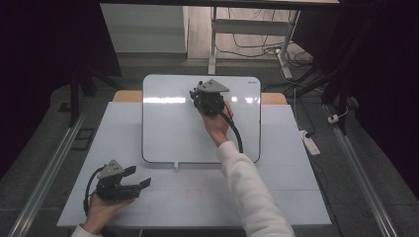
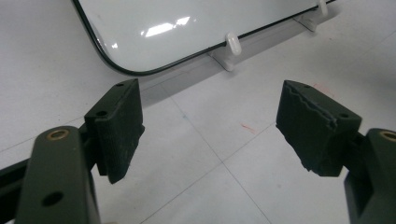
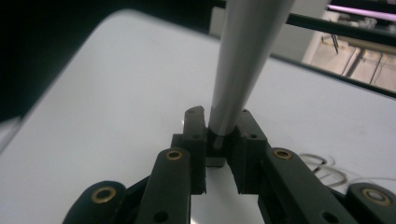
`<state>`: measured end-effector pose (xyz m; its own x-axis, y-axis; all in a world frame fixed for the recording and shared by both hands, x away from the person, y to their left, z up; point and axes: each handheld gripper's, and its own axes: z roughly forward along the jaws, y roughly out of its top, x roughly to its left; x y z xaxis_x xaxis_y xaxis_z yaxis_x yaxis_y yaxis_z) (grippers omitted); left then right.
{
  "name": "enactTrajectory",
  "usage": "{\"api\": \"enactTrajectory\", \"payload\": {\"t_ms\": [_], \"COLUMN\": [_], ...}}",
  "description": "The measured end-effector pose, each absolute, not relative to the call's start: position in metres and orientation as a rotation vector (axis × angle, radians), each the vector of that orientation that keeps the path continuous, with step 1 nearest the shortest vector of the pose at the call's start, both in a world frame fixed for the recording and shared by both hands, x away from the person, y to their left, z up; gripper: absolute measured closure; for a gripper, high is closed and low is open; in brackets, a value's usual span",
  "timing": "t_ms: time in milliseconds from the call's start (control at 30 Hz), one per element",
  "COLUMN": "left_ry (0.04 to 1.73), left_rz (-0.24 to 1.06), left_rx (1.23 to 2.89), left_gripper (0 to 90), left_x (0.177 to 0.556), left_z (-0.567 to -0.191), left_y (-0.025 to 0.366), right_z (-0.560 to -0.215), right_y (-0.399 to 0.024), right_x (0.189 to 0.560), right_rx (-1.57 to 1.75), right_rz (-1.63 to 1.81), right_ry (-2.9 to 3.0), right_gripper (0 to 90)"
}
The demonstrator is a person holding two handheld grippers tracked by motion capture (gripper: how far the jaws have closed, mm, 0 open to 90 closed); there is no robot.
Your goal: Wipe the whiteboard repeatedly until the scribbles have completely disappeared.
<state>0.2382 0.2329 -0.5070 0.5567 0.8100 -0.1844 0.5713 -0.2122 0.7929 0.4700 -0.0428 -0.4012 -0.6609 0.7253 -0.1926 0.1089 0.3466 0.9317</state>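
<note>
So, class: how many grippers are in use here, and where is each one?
2. The left gripper rests open on the table; the right gripper, over the whiteboard, clamps a white marker.

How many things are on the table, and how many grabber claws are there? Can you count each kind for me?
Glossy white rectangular whiteboard with a thin dark rim: 1
Small white plastic clip-stands under the board's near edge: 2
Pale grey tapered pen-like stick, clamped in the right gripper: 1
Black two-jaw grippers, the right one and the left gripper: 2
Total: 6
</note>
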Motion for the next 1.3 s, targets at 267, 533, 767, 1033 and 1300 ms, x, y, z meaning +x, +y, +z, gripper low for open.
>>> {"api": "enactTrajectory", "payload": {"t_ms": [267,533,767,1033,1300], "left_ry": [1.116,1.128,1.123,1.124,1.121], "left_rz": [0.329,0.329,0.335,0.336,0.336], "left_rx": [1.911,1.899,1.902,1.898,1.907], "left_gripper": [23.4,23.5,23.4,23.5,23.4], "left_x": [0.241,0.240,0.239,0.238,0.239], "left_z": [-0.507,-0.507,-0.507,-0.507,-0.507], "left_y": [0.229,0.232,0.232,0.233,0.230], "right_z": [-0.397,-0.396,-0.391,-0.395,-0.400], "right_y": [-0.071,-0.081,-0.080,-0.068,-0.065], "right_x": [0.477,0.482,0.490,0.486,0.481], "right_rx": [0.829,0.897,0.924,0.867,0.795], "right_rz": [1.391,1.399,1.448,1.421,1.408], "right_ry": [1.956,1.868,1.832,1.879,1.929], "right_gripper": [77.4,77.4,77.5,77.5,77.5]}}
